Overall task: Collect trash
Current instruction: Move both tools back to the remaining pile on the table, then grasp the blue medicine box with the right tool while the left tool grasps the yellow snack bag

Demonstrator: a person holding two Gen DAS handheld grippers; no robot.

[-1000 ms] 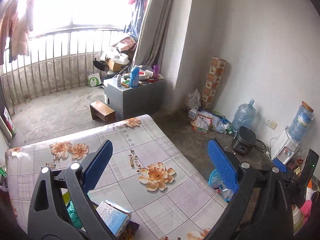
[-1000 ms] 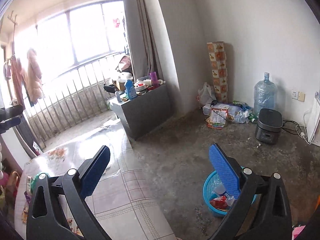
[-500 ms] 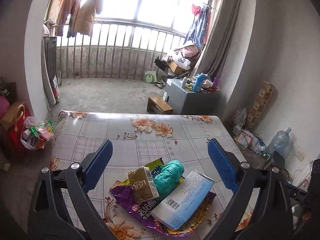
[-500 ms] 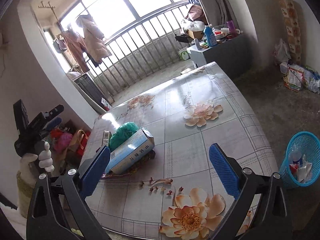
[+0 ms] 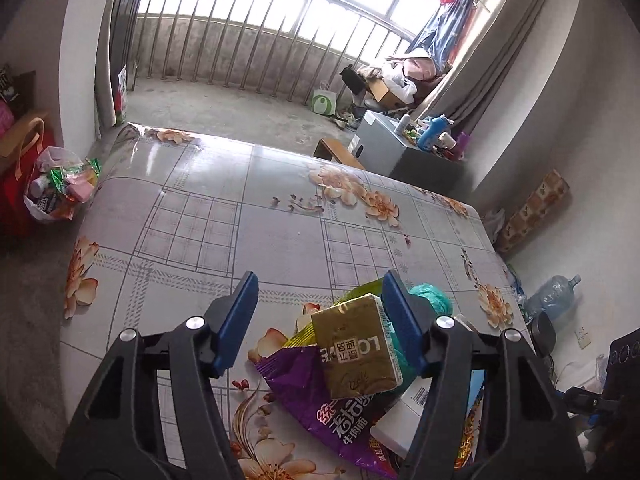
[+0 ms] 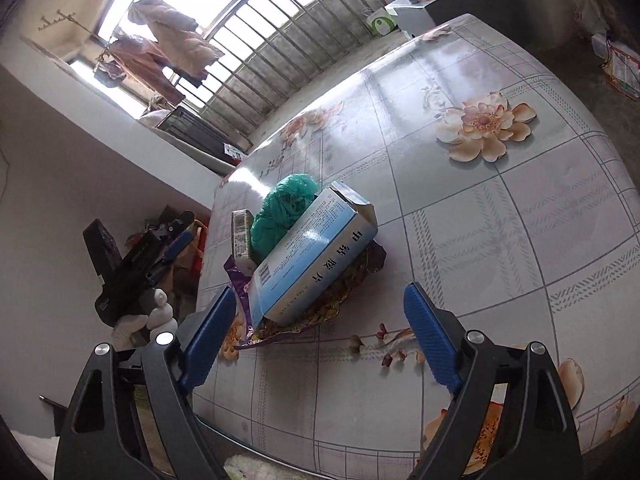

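Note:
A trash pile lies on the flowered tabletop (image 5: pixel 240 216): a gold drink carton (image 5: pixel 356 350), a purple snack wrapper (image 5: pixel 320 412), a green crumpled bag (image 5: pixel 430 298) and a blue-white box (image 6: pixel 308 256). My left gripper (image 5: pixel 320 320) is open just above the pile, its right finger beside the gold carton. My right gripper (image 6: pixel 316 344) is open and empty, hovering near the blue-white box and the wrapper (image 6: pixel 320 312). The green bag (image 6: pixel 284 208) and carton (image 6: pixel 241 236) lie behind the box. The left gripper also shows in the right wrist view (image 6: pixel 136 268).
A plastic bag of rubbish (image 5: pixel 60 188) and a red bag (image 5: pixel 16 168) sit on the floor left of the table. A grey cabinet (image 5: pixel 404 152) with bottles stands near the curtain. A water jug (image 5: pixel 554 294) is by the right wall.
Both grippers swung from facing the room to over the table and came down close to the trash pile. The left jaws have narrowed somewhat around the gold carton's side.

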